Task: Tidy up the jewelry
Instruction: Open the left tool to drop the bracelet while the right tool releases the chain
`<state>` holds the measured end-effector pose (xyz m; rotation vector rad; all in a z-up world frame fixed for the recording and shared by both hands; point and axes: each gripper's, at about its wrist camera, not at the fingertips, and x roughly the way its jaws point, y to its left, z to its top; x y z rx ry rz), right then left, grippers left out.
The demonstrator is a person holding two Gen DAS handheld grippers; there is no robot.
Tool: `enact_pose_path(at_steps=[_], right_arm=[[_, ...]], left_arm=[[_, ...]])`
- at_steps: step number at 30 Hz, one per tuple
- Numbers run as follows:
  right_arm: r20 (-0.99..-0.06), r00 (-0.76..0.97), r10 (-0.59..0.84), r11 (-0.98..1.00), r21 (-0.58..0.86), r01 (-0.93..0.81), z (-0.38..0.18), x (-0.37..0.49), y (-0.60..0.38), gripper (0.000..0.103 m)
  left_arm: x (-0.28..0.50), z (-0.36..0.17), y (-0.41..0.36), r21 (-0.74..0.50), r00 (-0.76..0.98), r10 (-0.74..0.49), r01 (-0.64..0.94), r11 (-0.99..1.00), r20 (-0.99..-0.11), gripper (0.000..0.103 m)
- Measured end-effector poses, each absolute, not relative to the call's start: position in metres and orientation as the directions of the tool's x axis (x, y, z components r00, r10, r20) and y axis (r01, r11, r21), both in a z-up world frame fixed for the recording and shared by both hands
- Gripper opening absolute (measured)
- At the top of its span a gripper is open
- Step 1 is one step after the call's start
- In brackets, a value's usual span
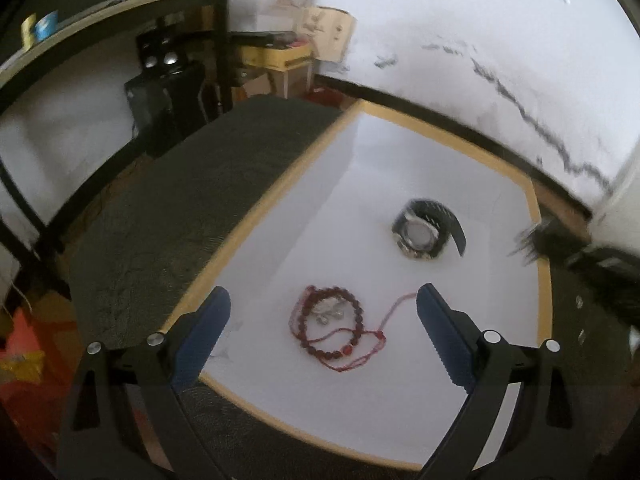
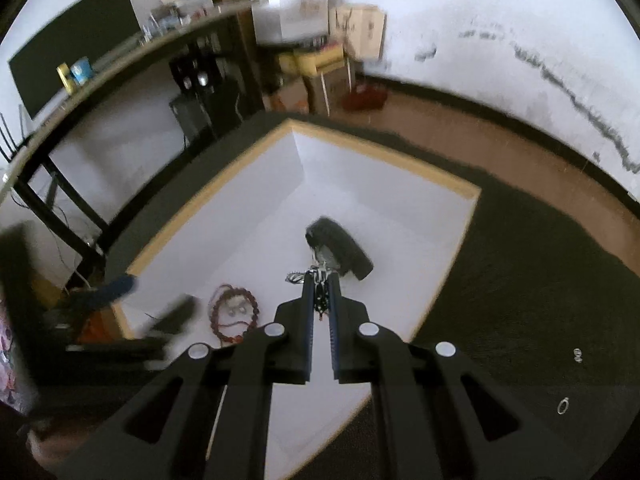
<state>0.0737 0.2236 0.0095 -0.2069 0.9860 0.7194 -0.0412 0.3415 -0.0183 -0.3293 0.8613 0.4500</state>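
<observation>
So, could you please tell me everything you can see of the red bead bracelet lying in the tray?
The red bead bracelet is a loop of dark red round beads, lying flat on the white floor of the tray. A thin red cord tangles around it and trails off to one side, with one brighter red bead on it. Small silvery pieces, too blurred to identify, sit inside the loop. It lies below the open left gripper, whose fingers do not touch it.
</observation>
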Motion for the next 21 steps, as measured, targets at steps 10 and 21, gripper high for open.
enact_pose_path(at_steps=[10,21], right_arm=[[-0.908,0.295,0.299,0.74,0.025,-0.672,-0.044,0.087,0.27,0.007],[-0.9,0.334,0.28,0.726,-0.029,-0.687,-0.043,0.084,0.272,0.028]], left_arm=[[-0.052,-0.014,0.358,-0.111,0.584,0.27,-0.534,0.838,-0.766,0.092],[-0.054,-0.008,0.35,-0.107,0.603,0.269,-0.514,0.851,-0.751,0.092]])
